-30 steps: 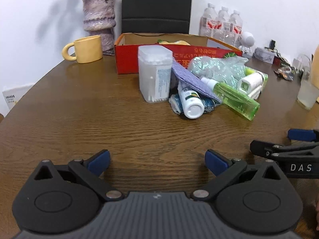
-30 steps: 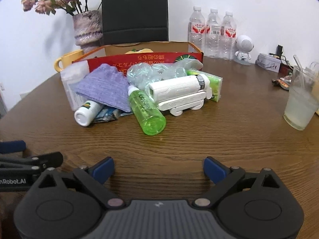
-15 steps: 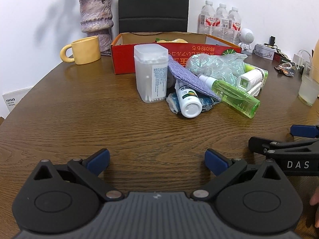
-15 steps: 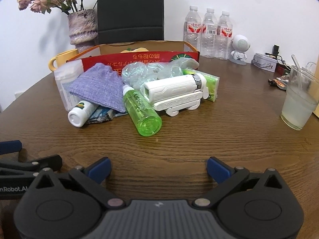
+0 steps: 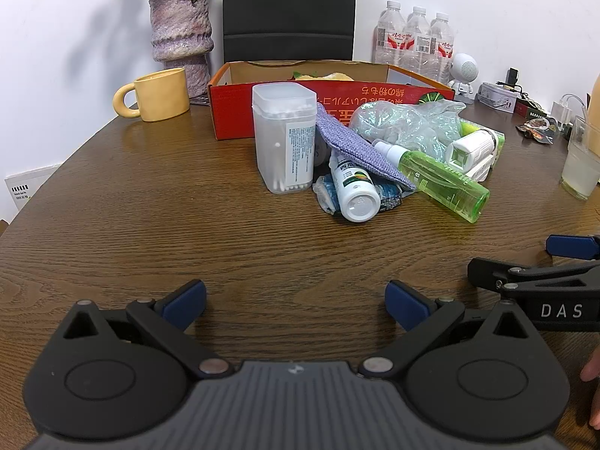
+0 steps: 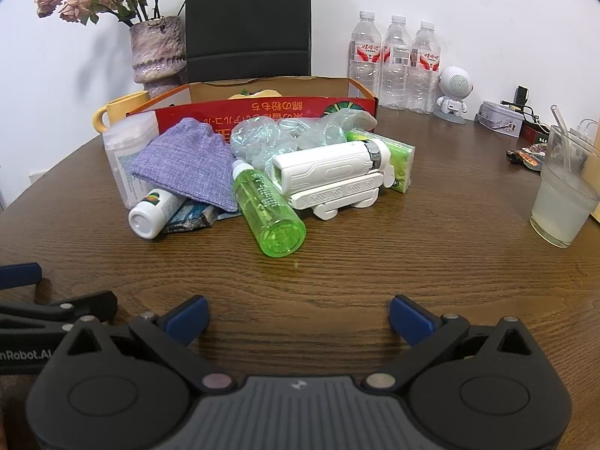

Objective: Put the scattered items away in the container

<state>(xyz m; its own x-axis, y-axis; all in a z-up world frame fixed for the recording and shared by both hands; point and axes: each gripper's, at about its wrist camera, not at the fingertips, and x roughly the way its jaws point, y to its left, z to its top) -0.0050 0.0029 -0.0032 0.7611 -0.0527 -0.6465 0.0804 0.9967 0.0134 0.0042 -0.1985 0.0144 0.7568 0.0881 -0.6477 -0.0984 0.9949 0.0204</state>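
Left gripper (image 5: 295, 302) and right gripper (image 6: 299, 317) both spread wide, holding nothing, low over bare table (image 5: 150, 225). Ahead, green spray bottle (image 6: 268, 206) on its side in the pile, base toward the grippers, nozzle toward the red box (image 6: 262, 107). White bottle (image 5: 354, 191) likewise lying down, cap facing the grippers.
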